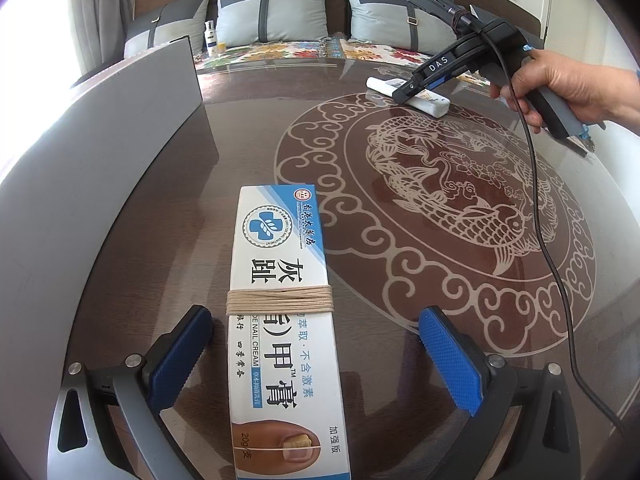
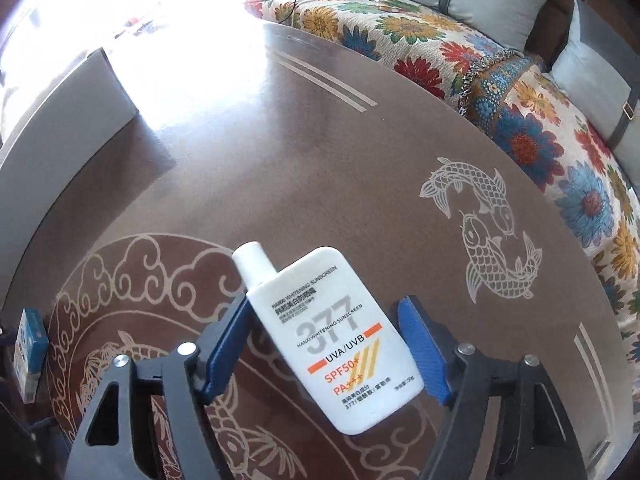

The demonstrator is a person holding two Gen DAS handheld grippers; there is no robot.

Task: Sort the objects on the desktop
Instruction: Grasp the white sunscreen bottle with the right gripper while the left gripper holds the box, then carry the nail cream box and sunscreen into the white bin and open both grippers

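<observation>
A: White sunscreen bottle (image 2: pixel 334 340) lies flat on the tabletop (image 2: pixel 280 160), label up, cap toward the far side, sitting skewed between the fingers of the right claw (image 2: pixel 326 350). The left pad touches its edge; the right pad shows a gap. Not a clamp yet as far as I can see.

B: And the left claw (image 1: pixel 316 356)?

A: Spread wide, straddling the near end of the nail cream box (image 1: pixel 280 320). Neither pad touches it. The box lies flat, long side pointing away, with tan string wound round its middle.

B: Progress?

A: Early, I judge. Both items are on the brown tabletop, well apart, and neither is lifted. The grey bin (image 1: pixel 120 140) stands at the left edge; its inside is hidden, so I cannot tell what is already sorted.

B: Anything else out?

A: A small bottle (image 1: pixel 211 36) on the floral sofa (image 2: pixel 460 60) behind, off the tabletop.

B: How will the bottle handle?

A: Smooth, flat and rigid-looking. Because it lies skewed, I expect it to swing as the pads close.
</observation>
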